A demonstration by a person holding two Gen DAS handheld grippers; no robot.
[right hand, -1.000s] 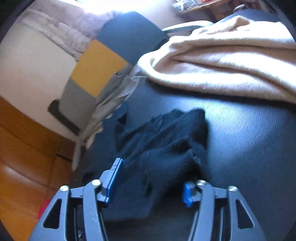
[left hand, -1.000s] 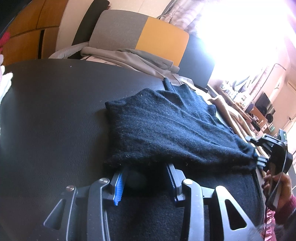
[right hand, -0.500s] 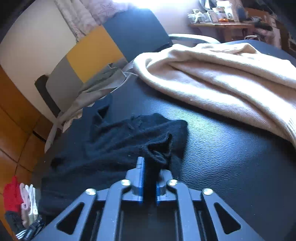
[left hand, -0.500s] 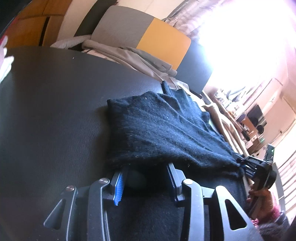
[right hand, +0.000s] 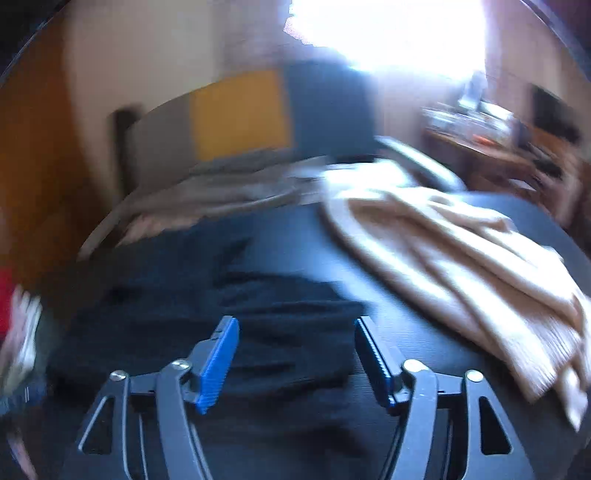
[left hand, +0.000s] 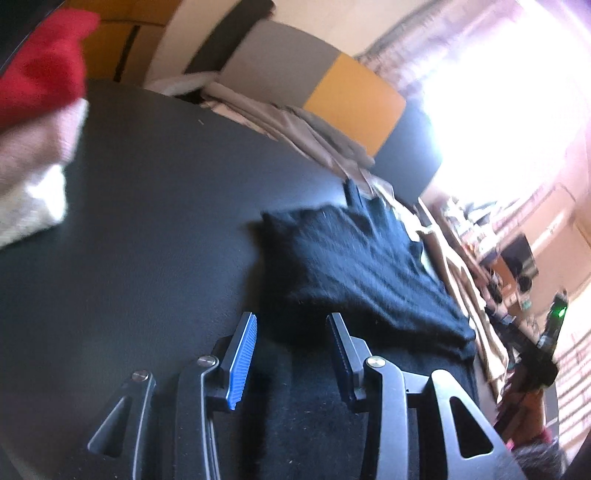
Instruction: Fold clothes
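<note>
A lived-in home room is showing itself here: beyond the claws a grey, yellow and blue chair [left hand: 332,96] is standing draped with clothes, sunlight is pouring through a curtained window [right hand: 388,29], and cluttered wooden shelves [right hand: 491,147] are sitting far right.

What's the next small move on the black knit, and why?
Probably a second fold. The right gripper has just been opening, with nothing pinched, and the left gripper is open too. The black sweater lies folded on the table, so I'd regrip its near edge.
</note>
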